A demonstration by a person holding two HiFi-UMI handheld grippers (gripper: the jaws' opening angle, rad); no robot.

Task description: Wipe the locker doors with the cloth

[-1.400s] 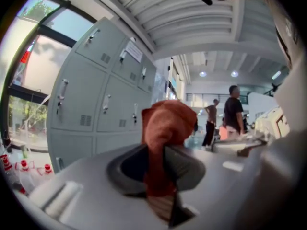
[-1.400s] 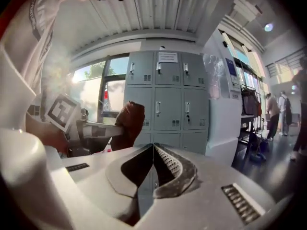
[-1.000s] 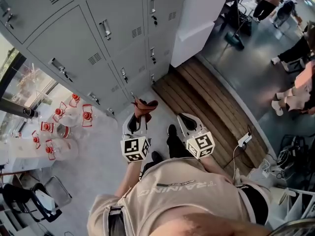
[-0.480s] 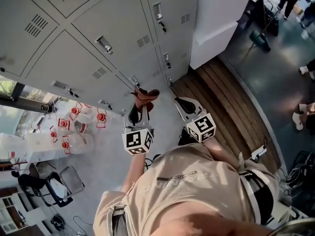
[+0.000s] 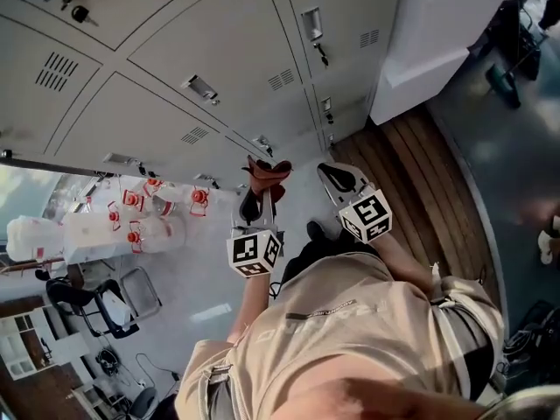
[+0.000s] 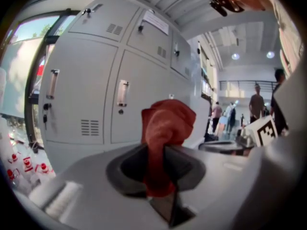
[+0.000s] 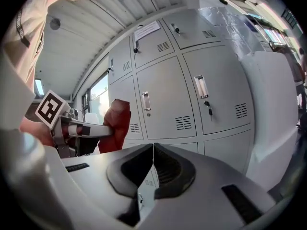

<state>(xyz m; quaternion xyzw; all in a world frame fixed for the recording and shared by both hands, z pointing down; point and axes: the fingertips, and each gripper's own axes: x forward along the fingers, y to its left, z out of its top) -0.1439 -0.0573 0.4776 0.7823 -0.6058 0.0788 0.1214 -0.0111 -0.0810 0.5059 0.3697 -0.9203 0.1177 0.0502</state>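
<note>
A rust-red cloth (image 5: 266, 175) is pinched in my left gripper (image 5: 255, 201), bunched up above the jaws (image 6: 165, 128). It hangs a short way from the grey locker doors (image 5: 219, 68), not touching them. In the left gripper view the doors (image 6: 96, 95) fill the left half behind the cloth. My right gripper (image 5: 337, 178) is beside the left one, shut with nothing between its jaws (image 7: 152, 163). From the right gripper view I see the cloth (image 7: 115, 126) to the left and locker doors (image 7: 187, 99) straight ahead.
Several clear bottles with red caps (image 5: 144, 217) stand on the floor by the window at left. A white cabinet (image 5: 437, 33) juts out at the right end of the lockers. Wooden decking (image 5: 420, 191) runs along the right. People (image 6: 256, 104) stand far off.
The head camera has tilted up, so the lockers fill more of the view. Both grippers have risen toward the doors, the left still holding the cloth.
</note>
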